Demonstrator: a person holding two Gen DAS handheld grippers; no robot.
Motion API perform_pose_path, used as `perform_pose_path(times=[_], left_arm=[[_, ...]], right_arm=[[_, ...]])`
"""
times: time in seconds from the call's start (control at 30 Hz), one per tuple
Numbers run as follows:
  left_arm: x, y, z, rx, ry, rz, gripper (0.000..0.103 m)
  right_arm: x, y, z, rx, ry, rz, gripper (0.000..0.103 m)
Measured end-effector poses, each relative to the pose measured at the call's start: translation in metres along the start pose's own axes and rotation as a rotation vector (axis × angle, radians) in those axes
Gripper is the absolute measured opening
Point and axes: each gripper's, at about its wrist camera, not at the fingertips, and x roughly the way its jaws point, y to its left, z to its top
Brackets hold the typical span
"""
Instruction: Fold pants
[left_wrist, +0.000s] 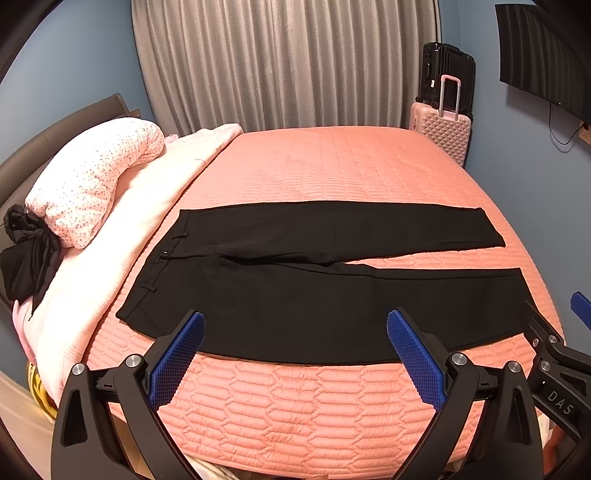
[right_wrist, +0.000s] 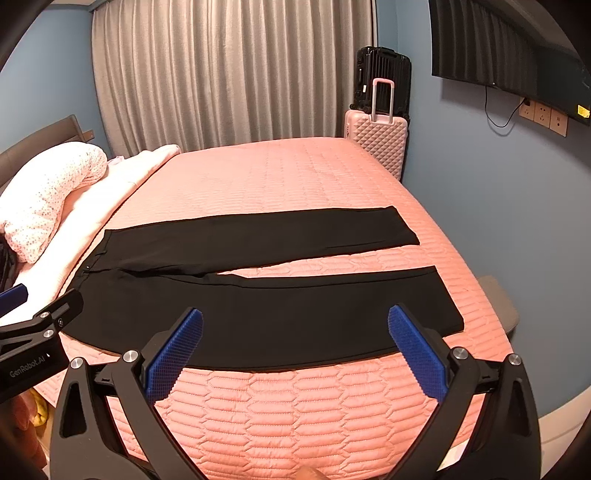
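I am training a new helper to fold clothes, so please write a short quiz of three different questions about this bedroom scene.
1. True or false: the black trousers lie spread flat on the pink quilted bed cover.
2. Which end of the trousers points toward the pillows: A waistband, B hems?
3. Fill in: the left tool and right tool are both ____, holding nothing.

Key: 1 true; 2 A; 3 open.

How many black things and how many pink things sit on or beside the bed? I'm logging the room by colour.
Black: 2 - flat-spread black pants, black hard-shell suitcase
Pink: 3 - quilted pink bedspread, pink diamond-textured suitcase, pale pink folded blanket
Total: 5
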Motion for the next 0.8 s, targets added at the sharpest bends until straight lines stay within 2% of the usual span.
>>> perform_pose_path(times=[0.8], left_arm=[[0.0019, -0.0034, -0.0016, -0.003, 0.001, 0.002, 0.098]], right_arm=[[0.0026, 0.0013, -0.0009, 0.005, 0.000, -0.001, 0.098]])
